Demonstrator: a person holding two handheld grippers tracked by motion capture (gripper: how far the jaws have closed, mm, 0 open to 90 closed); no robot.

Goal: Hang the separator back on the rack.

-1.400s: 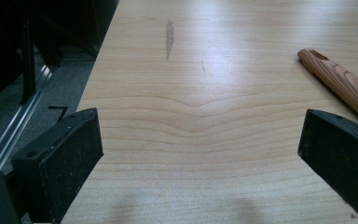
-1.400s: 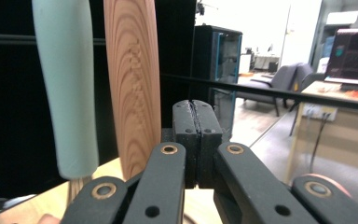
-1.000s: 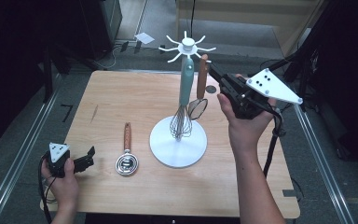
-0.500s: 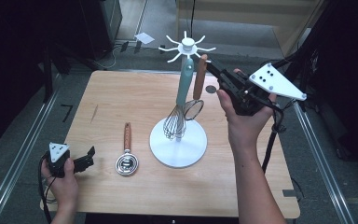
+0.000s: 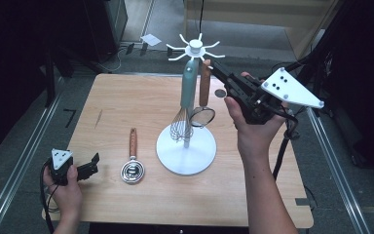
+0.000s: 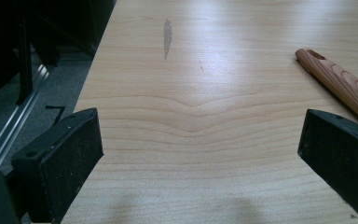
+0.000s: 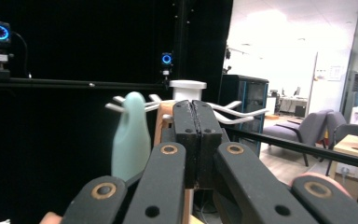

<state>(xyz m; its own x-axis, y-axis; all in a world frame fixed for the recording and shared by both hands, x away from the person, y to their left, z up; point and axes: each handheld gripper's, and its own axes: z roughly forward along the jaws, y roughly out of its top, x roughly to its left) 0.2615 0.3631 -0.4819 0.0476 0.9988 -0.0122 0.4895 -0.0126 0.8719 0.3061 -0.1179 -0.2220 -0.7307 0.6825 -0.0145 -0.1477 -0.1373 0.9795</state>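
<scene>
At upper centre of the high view, the right tongs [image 5: 213, 67] are pressed together beside the wooden-handled strainer [image 5: 204, 92] hanging on the white rack [image 5: 187, 146]; whether they pinch it, I cannot tell. At lower left, the left tongs [image 5: 93, 165] rest spread on the bench [image 5: 126, 97].

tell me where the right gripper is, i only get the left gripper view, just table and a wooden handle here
Observer: The right gripper is raised at the top of a white hook stand in the middle of the table, its jaws shut.
Operator: holding anything
Observer: Its tips sit by the top of a hanging wooden-handled strainer; I can't tell if they pinch it.
Operator: anything else on the stand
Observer: A teal-handled whisk hangs beside the strainer.
</scene>
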